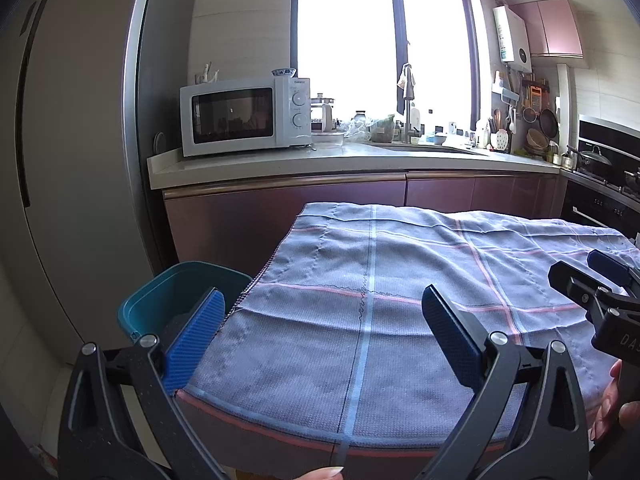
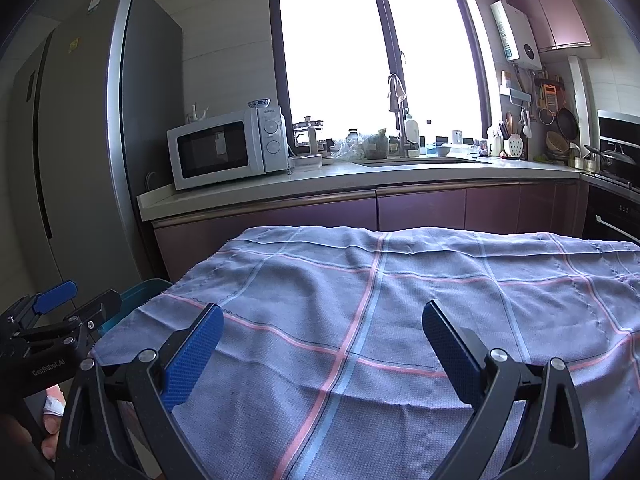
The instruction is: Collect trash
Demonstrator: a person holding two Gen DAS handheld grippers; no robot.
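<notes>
Teal bin (image 1: pixel 176 300) beside cloth-covered table (image 1: pixel 400 320), contents unclear.

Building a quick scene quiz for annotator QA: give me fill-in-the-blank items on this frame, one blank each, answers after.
1. The teal bin stands at the table's ____ edge.
2. Both the left gripper and the right gripper are ____.
3. The checked cloth carries ____ pieces of trash.
4. On the counter beside the fridge sits a white ____.

Answers: left; open; no; microwave
</notes>
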